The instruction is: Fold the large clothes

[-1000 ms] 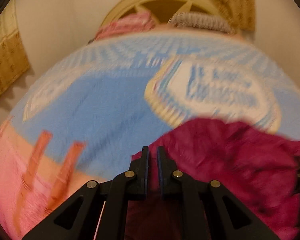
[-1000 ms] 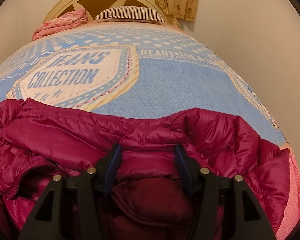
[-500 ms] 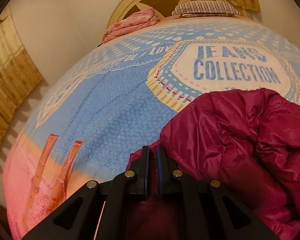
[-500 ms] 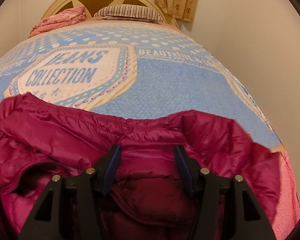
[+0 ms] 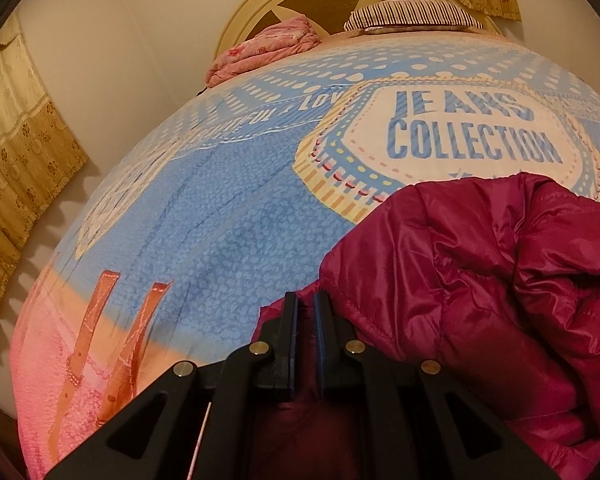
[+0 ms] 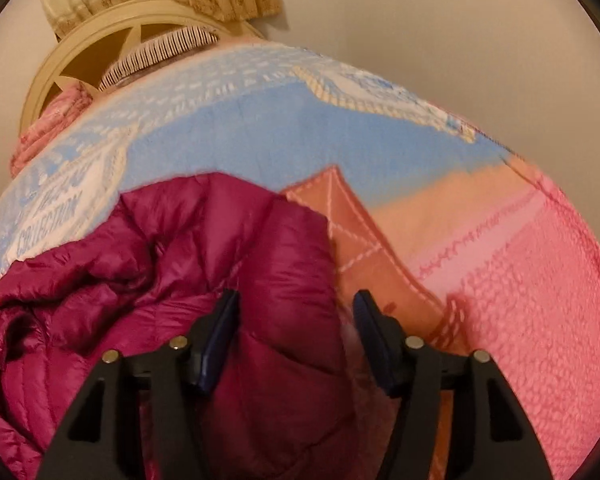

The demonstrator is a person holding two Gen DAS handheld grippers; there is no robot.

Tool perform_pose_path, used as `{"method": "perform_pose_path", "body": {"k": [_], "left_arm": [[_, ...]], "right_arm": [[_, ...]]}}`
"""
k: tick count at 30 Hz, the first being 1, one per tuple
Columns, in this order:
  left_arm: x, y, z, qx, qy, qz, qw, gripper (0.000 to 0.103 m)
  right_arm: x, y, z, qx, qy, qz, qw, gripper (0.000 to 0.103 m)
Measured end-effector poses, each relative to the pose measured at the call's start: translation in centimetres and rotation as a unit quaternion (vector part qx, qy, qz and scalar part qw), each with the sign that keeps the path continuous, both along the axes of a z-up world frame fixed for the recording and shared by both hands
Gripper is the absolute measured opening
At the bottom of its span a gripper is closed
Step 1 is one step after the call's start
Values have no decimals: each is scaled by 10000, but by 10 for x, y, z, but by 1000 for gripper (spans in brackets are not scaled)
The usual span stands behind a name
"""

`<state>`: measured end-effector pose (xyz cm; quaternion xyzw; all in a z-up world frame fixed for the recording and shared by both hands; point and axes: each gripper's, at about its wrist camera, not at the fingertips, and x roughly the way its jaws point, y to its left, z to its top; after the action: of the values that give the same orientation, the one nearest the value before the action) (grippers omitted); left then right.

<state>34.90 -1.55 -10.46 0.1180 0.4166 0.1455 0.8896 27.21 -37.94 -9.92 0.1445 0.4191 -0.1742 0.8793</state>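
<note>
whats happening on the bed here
A person with two handheld grippers is folding a magenta quilted puffer jacket on a blue and pink printed bedspread. The left gripper is shut on the jacket's edge. The right gripper is open over the jacket, gripping nothing.

Shiny magenta quilted jacket [image 5: 480, 264] on blue, pink, lettered bedspread [image 5: 228, 220]

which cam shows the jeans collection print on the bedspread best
The left wrist view: the JEANS COLLECTION print is sharp and nearly whole, only its lower edge hidden by the magenta jacket. The right wrist view shows it blurred, at the left edge.
</note>
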Motion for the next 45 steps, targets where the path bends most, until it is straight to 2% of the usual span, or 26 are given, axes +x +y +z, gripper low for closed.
{"method": "perform_pose_path", "body": {"k": [3,6,8,10,12,15,17,19,22,25,27,29,33,34,36,38,42,43,44,45], "left_arm": [[1,-3,-1,137,47,-6,9999,8],[-1,-5,2,231,157,-199,9994,8],[-13,5,15,-257,191,-564,9979,8],[-35,23,34,-979,103,-917,9909,8],[-62,37,51,-1300,24,-1270,9833,8],[-117,53,71,-1278,-125,-1828,9747,8],[-159,68,78,-1300,-171,-2133,9681,8],[-198,84,78,-1430,-95,-2384,9605,8],[-247,102,68,-1585,120,-2517,9547,8],[-291,117,56,-1816,264,-2473,9514,8],[-315,127,49,-2001,336,-2394,9495,8],[-338,136,41,-2238,411,-2339,9453,8],[-379,143,26,-2685,672,-2510,9276,8],[-387,141,22,-2681,713,-2554,9262,8],[-399,138,18,-2518,638,-2564,9310,8],[-407,137,17,-2498,533,-2567,9321,9],[-412,138,15,-2600,530,-2548,9299,11],[-414,138,15,-2596,533,-2556,9298,12],[-416,137,16,-2592,533,-2580,9292,16],[-418,136,16,-2607,525,-2626,9275,25]], "right_arm": [[7,11,0,-417,136,26,9990,68],[6,9,2,-380,166,9,9991,67],[-1,4,10,-276,129,-32,9995,65],[-25,8,34,-259,-319,-46,9991,63],[-60,17,69,-371,-764,202,9962,63],[-124,32,114,-750,-1229,557,9880,65],[-169,39,136,-870,-1426,731,9832,71],[-217,41,151,-882,-1551,806,9806,73],[-284,33,162,-652,-1618,753,9818,73],[-341,20,156,-181,-1402,724,9873,73],[-365,19,153,-24,-1208,839,9891,73],[-382,26,149,-33,-1002,1062,9893,73],[-410,51,143,-286,-827,1775,9802,75],[-413,60,141,-352,-801,1990,9761,76],[-418,68,131,-501,-738,2156,9724,82],[-418,71,113,-589,-578,2089,9744,82],[-407,62,74,-263,-186,1816,9828,82],[-403,60,63,-200,-74,1744,9844,79],[-402,59,57,-153,-9,1709,9852,77],[-398,57,49,-66,87,1685,9856,76]]}}
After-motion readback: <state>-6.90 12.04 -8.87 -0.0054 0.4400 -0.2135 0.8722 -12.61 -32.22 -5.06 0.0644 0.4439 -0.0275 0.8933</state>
